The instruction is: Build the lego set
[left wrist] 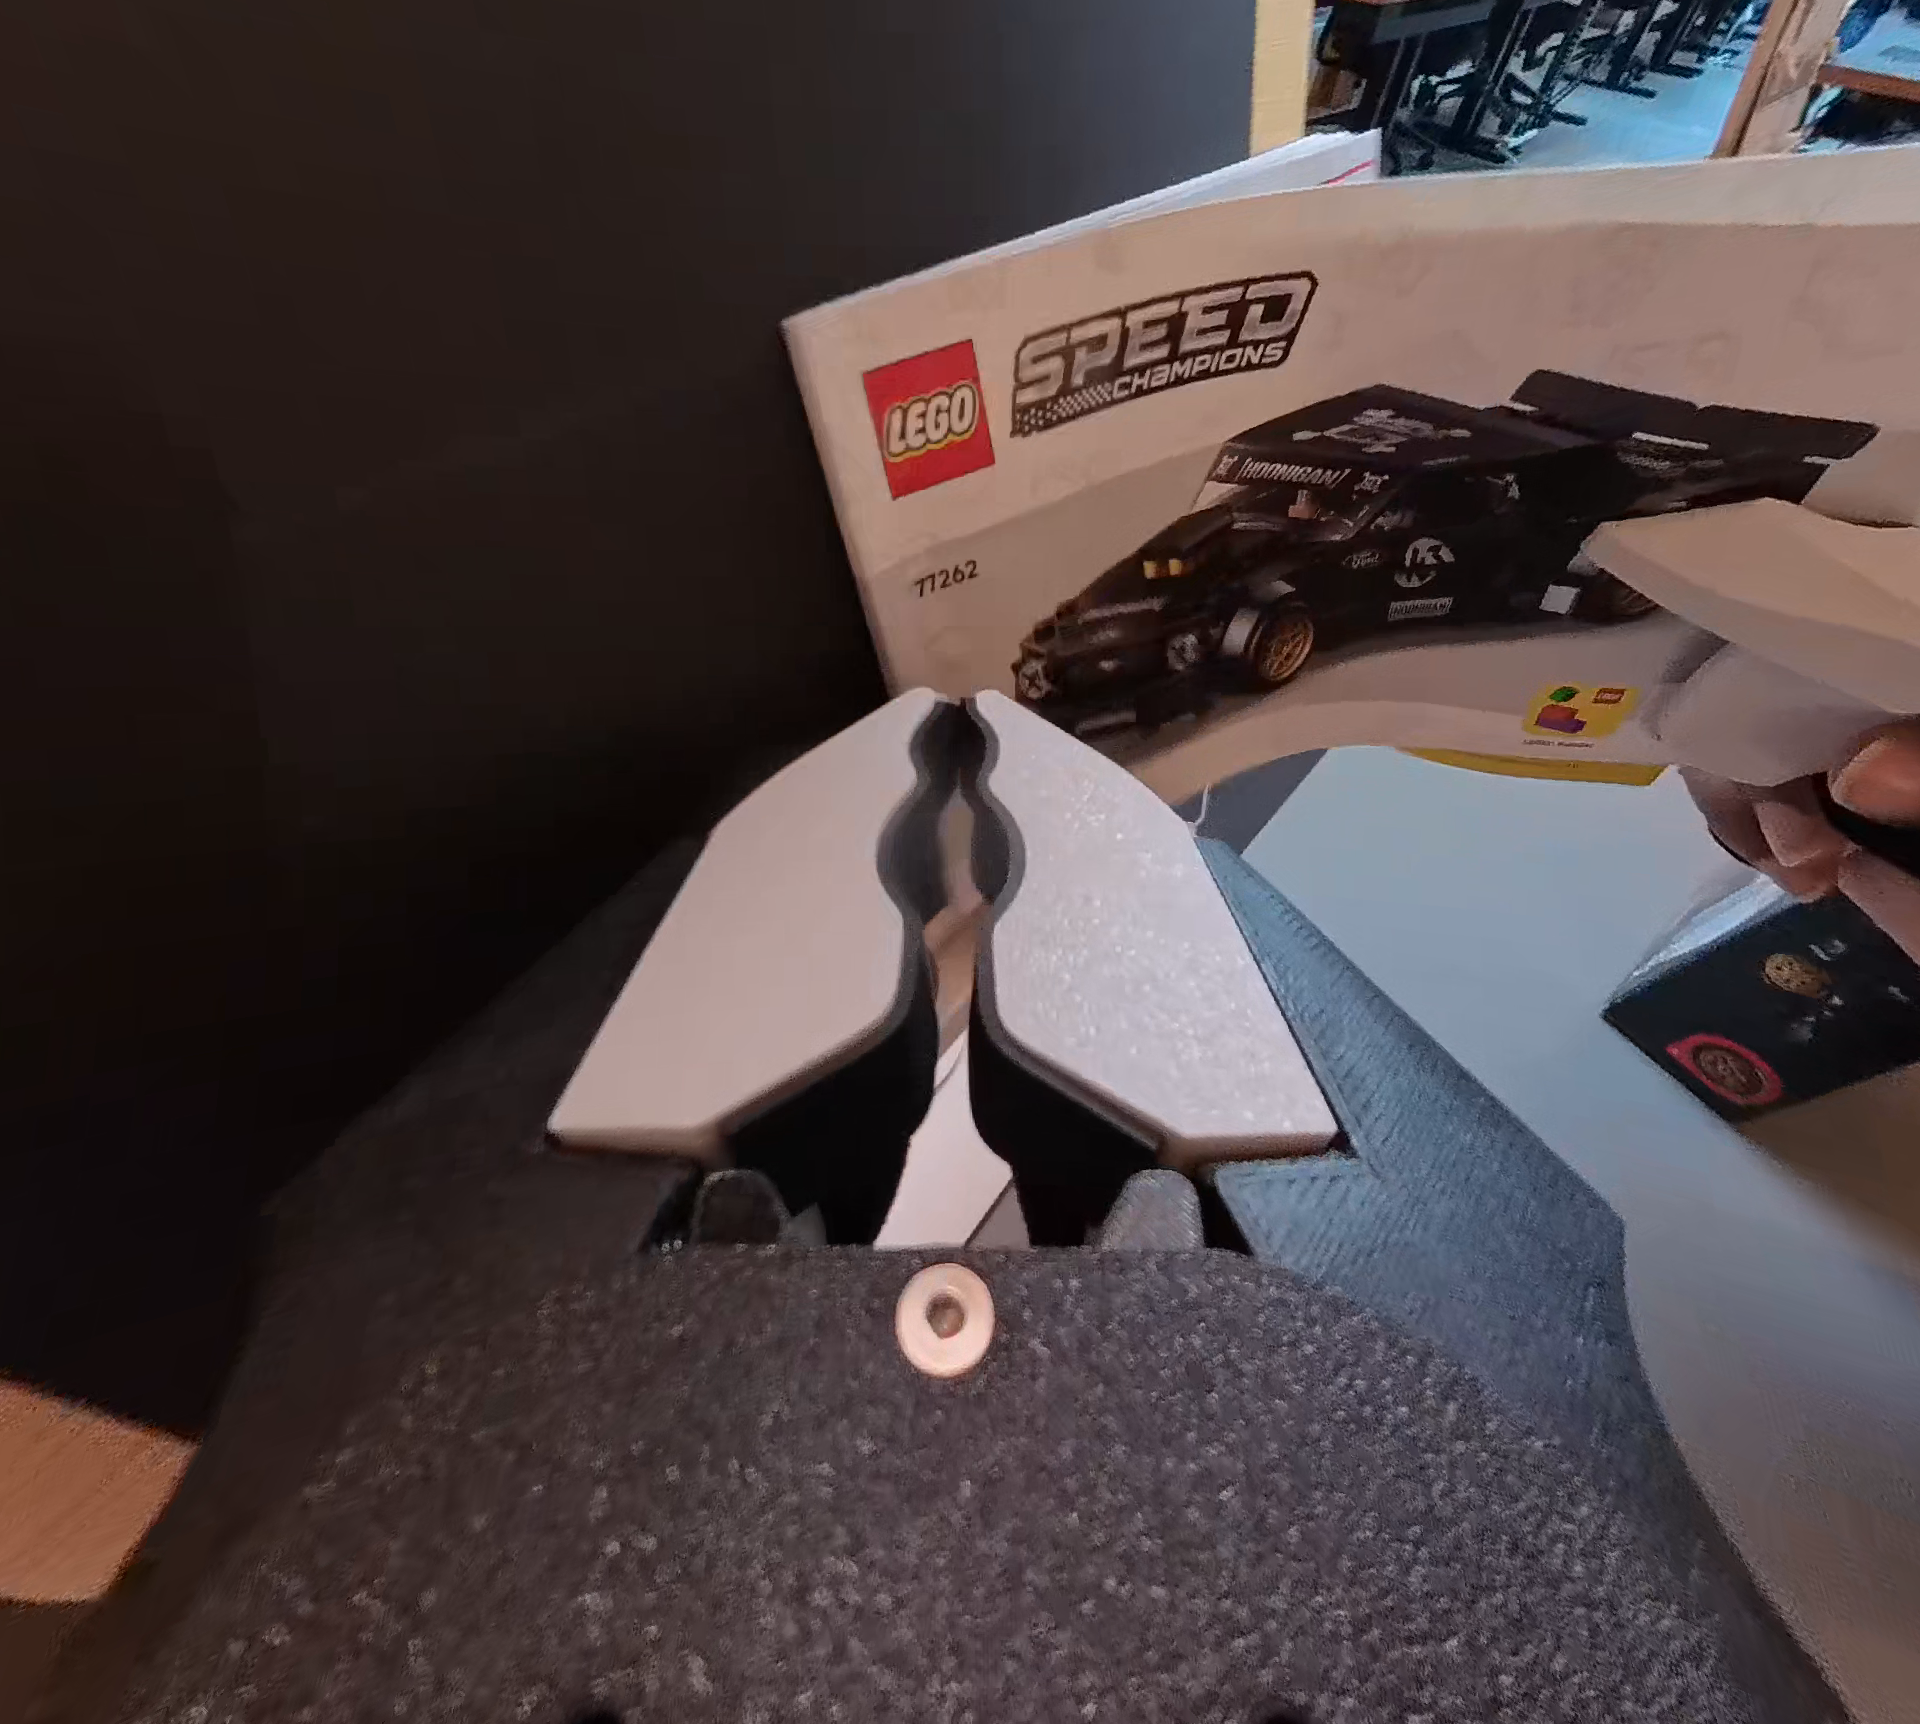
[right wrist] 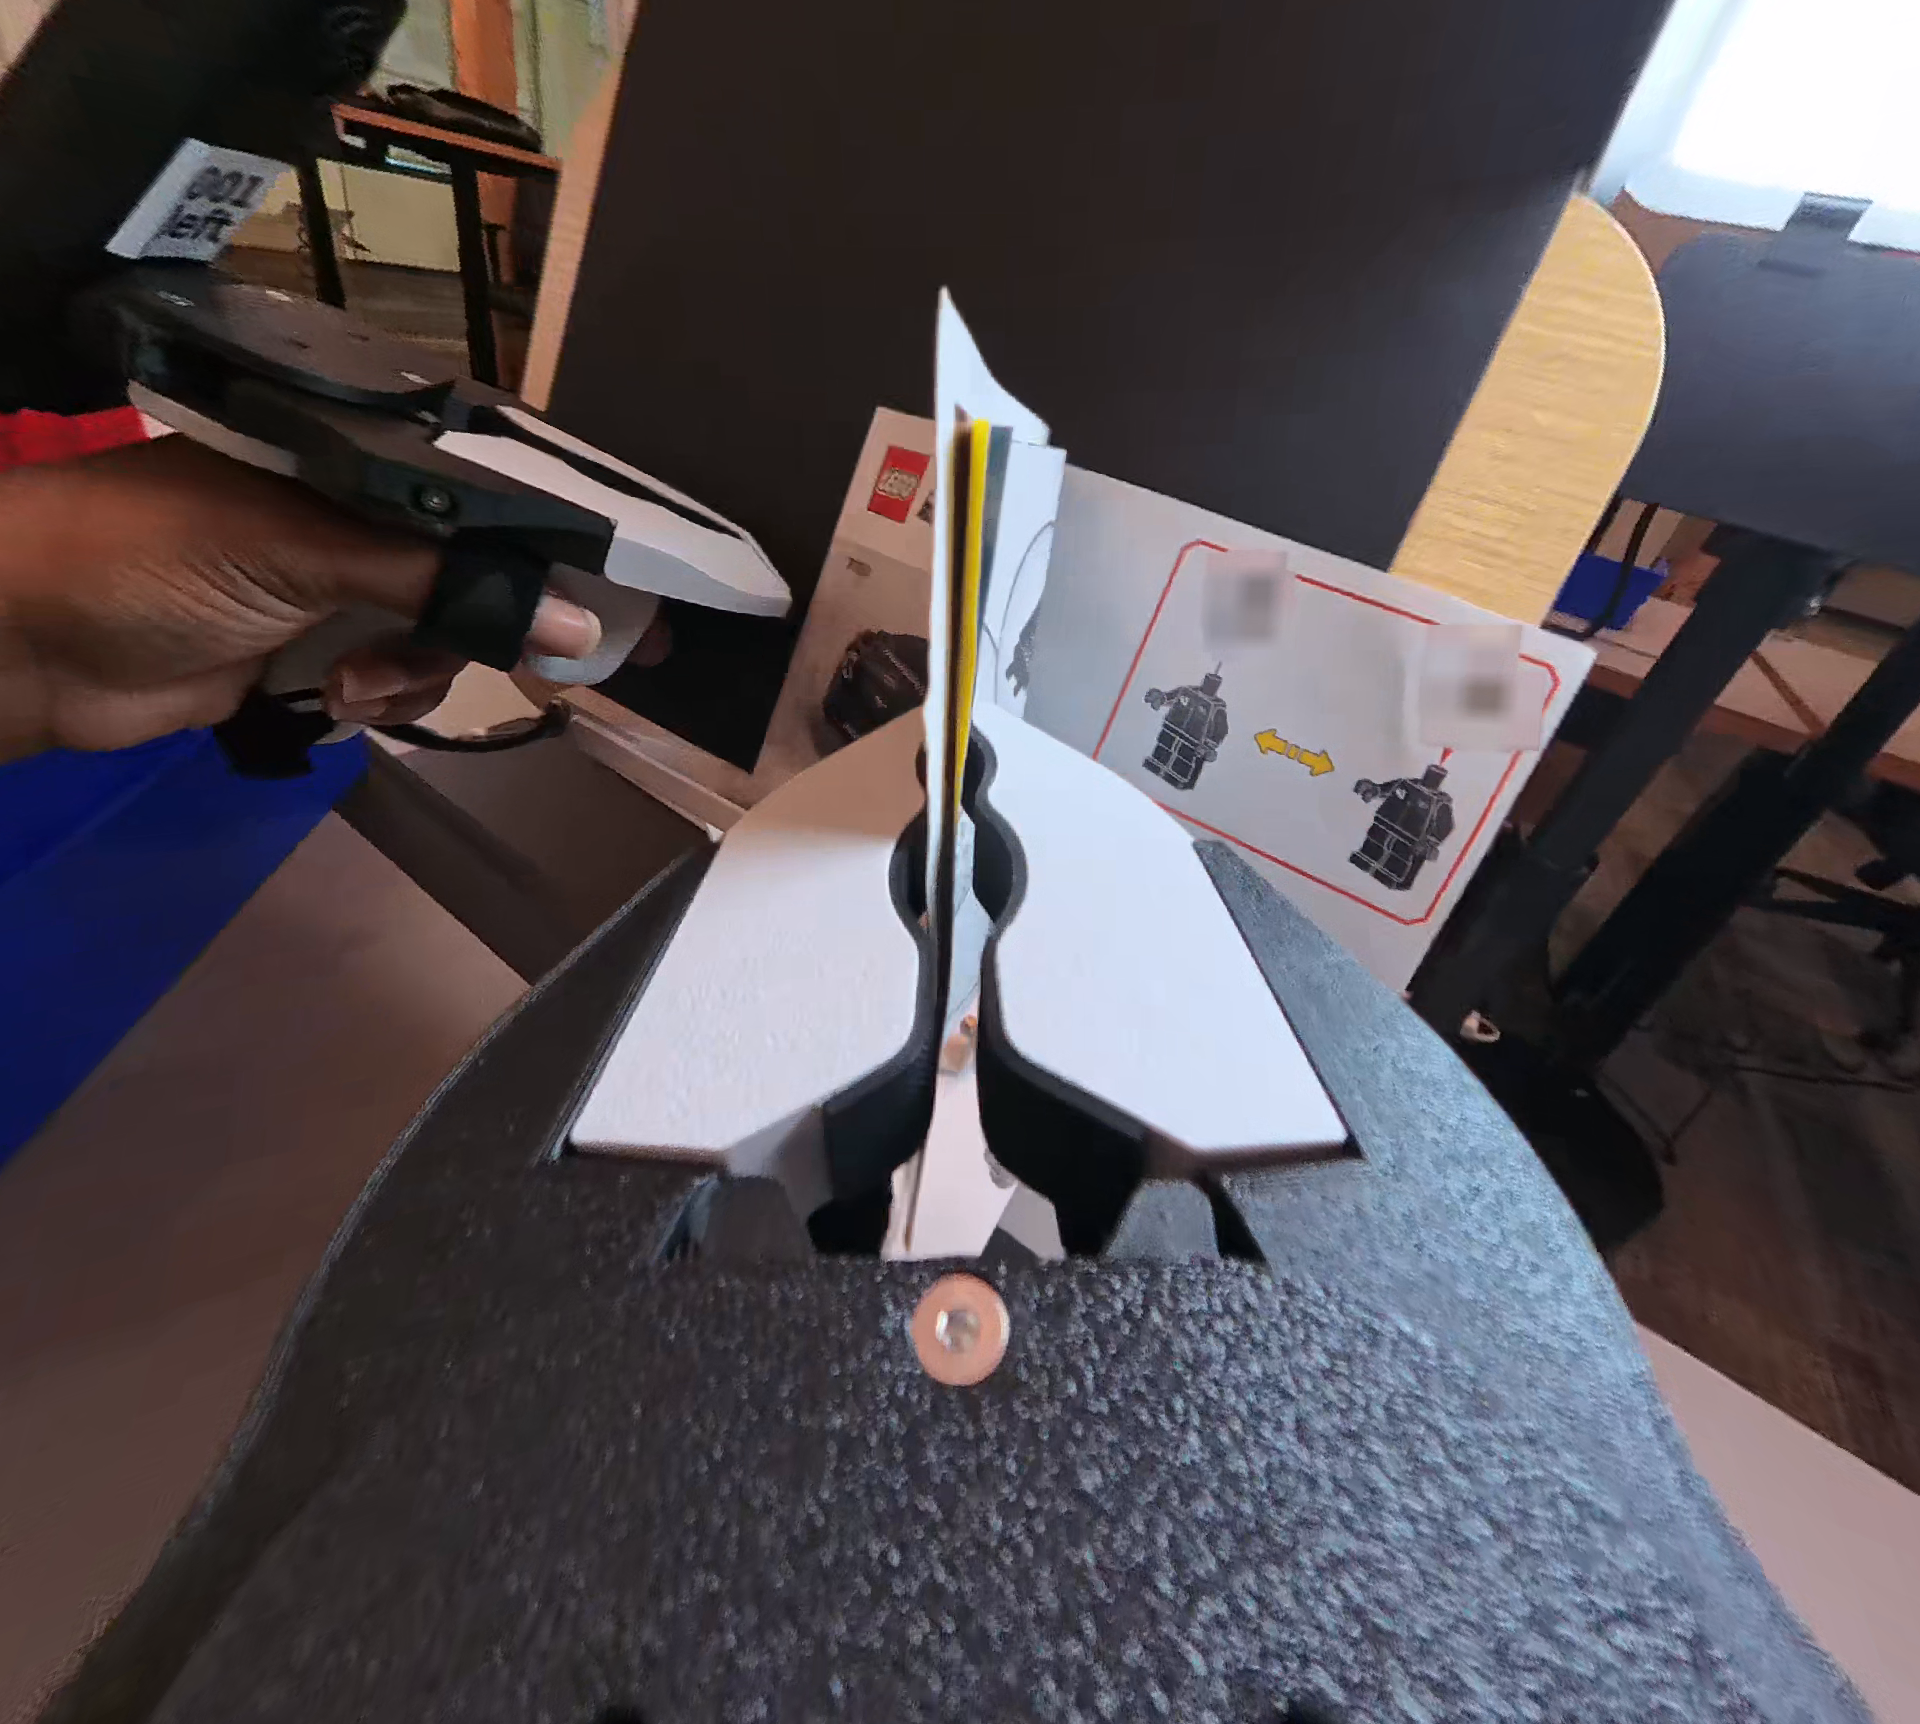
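Observation:
The Lego instruction booklet (left wrist: 1351, 469) has a black car on its cover and stands upright and bowed above the table. My right gripper (right wrist: 956, 739) is shut on the edge of some of its pages. In the right wrist view the cover (right wrist: 883, 594) hangs to the left and a page with black minifigures (right wrist: 1299, 739) opens to the right. The right gripper also shows in the left wrist view (left wrist: 1621, 557), reaching in from the right across the cover. My left gripper (left wrist: 961, 703) is shut and empty, just left of and below the booklet. It shows at the left of the right wrist view (right wrist: 758, 594), held by a hand.
A black box (left wrist: 1766, 1030) lies on the white table (left wrist: 1455, 895) at the right. A tall black panel (right wrist: 1039, 116) stands right behind the booklet. A blue bin (right wrist: 125, 895) sits at the left. Desks and chairs fill the room beyond. There is about 12 cm between the tips of the two grippers.

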Demonstrator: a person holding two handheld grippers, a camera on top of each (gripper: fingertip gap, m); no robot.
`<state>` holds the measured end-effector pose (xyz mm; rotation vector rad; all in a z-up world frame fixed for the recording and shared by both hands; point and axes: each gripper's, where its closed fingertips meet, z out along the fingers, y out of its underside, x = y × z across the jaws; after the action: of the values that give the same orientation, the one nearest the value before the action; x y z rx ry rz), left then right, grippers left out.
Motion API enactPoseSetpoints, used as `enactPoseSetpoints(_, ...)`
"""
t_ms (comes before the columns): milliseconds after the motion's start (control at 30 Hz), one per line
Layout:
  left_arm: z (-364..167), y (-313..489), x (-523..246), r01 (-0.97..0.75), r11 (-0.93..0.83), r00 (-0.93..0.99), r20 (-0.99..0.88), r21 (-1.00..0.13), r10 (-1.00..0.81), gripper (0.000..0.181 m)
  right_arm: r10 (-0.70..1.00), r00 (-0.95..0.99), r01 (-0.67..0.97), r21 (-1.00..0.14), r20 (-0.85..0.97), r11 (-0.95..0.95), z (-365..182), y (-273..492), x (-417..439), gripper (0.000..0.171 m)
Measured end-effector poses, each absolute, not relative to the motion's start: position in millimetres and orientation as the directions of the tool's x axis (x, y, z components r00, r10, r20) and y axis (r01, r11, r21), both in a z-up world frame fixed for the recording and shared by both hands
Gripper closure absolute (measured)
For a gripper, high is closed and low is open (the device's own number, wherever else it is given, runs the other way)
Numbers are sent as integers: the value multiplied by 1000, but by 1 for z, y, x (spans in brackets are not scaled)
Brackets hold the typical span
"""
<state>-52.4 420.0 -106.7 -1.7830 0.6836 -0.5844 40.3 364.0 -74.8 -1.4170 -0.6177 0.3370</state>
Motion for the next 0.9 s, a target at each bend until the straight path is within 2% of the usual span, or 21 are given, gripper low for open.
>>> enactPoseSetpoints(300, -87, 370, -63, -192, -203, 721, 2, -960, -693, 181, 647, 723, 147, -969, 242, 198, -59, 315, 23, 170)
enactPoseSetpoints(533, -68, 272, -75, -120, -96, 672, -10, -988, -740, 181, 767, 569, 209, -955, 295, 213, -31, 250, -1, 171)
enactPoseSetpoints(733, -100, 180, -81, -104, -131, 581, 46, -986, -813, 179, 810, 475, 306, -928, 343, 213, -17, 180, 0, 171)
enactPoseSetpoints(833, -125, 141, -86, -97, -181, 546, 100, -979, -832, 178, 864, 380, 417, -895, 330, 159, -43, 139, 2, 171)
enactPoseSetpoints(900, -143, 118, -89, -96, -222, 520, 142, -970, -842, 178, 930, 282, 441, -893, 238, 95, -66, 103, -3, 171)
